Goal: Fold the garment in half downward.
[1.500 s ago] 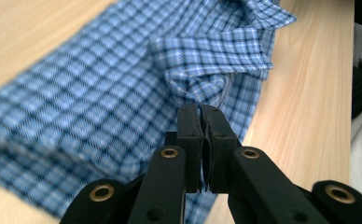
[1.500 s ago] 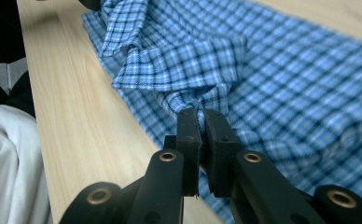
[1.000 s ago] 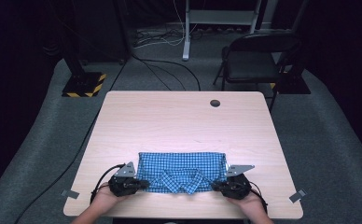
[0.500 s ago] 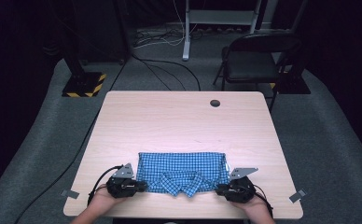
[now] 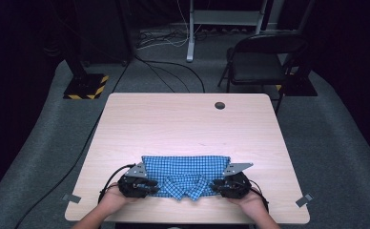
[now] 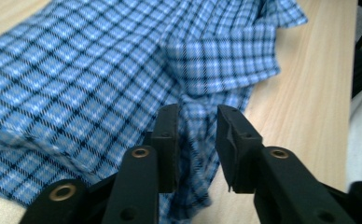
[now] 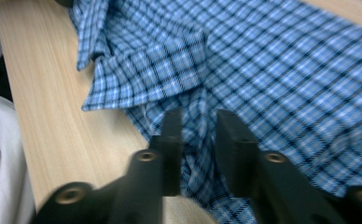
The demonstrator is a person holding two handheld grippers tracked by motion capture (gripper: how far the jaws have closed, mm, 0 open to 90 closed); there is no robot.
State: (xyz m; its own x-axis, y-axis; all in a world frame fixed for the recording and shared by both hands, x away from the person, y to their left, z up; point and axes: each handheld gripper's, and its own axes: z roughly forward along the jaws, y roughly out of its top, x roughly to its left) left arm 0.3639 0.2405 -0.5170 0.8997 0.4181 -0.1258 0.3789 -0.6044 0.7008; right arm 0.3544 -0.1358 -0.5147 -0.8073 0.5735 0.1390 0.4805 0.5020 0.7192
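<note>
I have the left gripper (image 6: 195, 140) and right gripper (image 7: 198, 144) each clamped on a pinch of the soft, light shirt (image 5: 185, 167) at the table's (image 5: 188, 119) near edge, where the floppy cloth bunches easily.

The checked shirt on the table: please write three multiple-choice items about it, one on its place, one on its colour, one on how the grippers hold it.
1. Where does the shirt lie on the table?
A. near the person's edge
B. at the far edge
C. over the round hole

2. What colour is the shirt?
A. red and white
B. plain green
C. blue check

3. What is between the jaws of the left gripper and the right gripper?
A. nothing
B. a fold of shirt cloth
C. a cable

Answers: 1 A, the high view shows it by the hands. 2 C, all views show blue checks. 3 B, each gripper view shows bunched cloth between its jaws.
</note>
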